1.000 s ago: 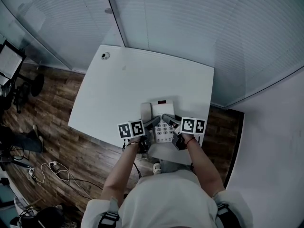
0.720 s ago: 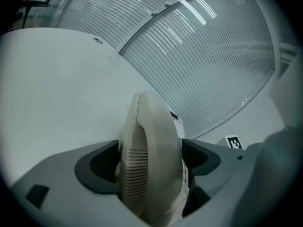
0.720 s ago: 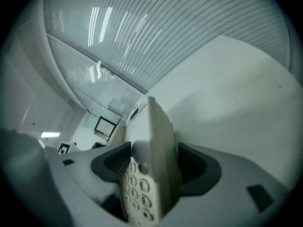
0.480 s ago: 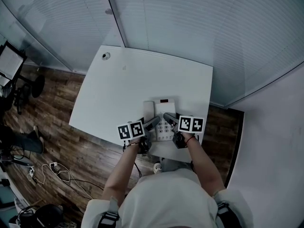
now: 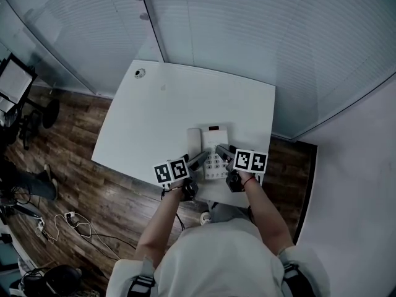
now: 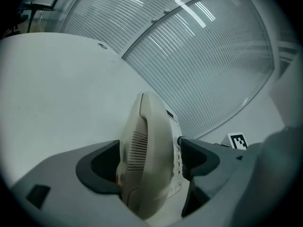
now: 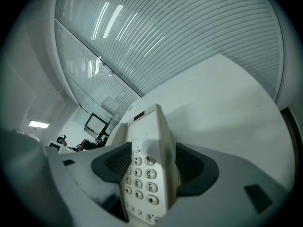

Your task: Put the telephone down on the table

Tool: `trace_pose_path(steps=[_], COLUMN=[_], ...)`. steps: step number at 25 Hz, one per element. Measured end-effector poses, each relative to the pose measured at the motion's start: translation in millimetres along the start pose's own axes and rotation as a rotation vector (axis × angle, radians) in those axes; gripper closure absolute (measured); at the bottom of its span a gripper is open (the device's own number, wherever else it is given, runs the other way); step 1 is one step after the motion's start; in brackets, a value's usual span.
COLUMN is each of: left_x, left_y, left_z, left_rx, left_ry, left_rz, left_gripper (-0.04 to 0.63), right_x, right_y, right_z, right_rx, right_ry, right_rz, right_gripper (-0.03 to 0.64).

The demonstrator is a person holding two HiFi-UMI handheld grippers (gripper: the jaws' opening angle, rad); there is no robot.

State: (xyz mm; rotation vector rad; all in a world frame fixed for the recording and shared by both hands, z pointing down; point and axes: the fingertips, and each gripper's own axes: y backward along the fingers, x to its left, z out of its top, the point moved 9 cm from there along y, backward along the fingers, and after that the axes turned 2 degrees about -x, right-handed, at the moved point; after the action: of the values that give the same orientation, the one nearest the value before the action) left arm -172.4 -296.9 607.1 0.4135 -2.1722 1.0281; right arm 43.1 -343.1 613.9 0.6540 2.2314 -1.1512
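You are gripping telephone (image 5: 209,148) from both sides: left gripper (image 5: 199,159) jaws clamping handset side, right gripper (image 5: 221,151) jaws clamping keypad side, likely for keeping it level. Phone sitting lower centre of frame, at near edge of table (image 5: 161,104); contact with top unclear

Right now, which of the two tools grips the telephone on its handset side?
The left tool: the telephone's handset sits between its jaws; the right tool grips the keypad side.

The telephone (image 5: 210,148) is at the near edge of the counter (image 5: 154,110). The left gripper (image 5: 199,159) clasps its left side, and the right gripper (image 5: 221,151) clasps its right side.
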Motion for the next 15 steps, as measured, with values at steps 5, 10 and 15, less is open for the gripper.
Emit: trace_pose_path(steps=[5, 10, 15], left_x=[0, -1, -2], left_y=[13, 28, 43], left_z=[-8, -13, -17], left_rx=[-0.023, -0.051, -0.082], left_ry=[0.006, -0.001, -0.02], left_rz=[0.022, 0.046, 0.063], left_gripper=[0.202, 0.305, 0.348], right_x=[3, 10, 17], right_y=[16, 30, 42], right_z=[-8, -16, -24], right_rx=[-0.044, -0.093, -0.128], right_ry=[0.004, 0.021, 0.021], right_rz=[-0.018, -0.046, -0.052], right_gripper=[0.319, 0.342, 0.38])
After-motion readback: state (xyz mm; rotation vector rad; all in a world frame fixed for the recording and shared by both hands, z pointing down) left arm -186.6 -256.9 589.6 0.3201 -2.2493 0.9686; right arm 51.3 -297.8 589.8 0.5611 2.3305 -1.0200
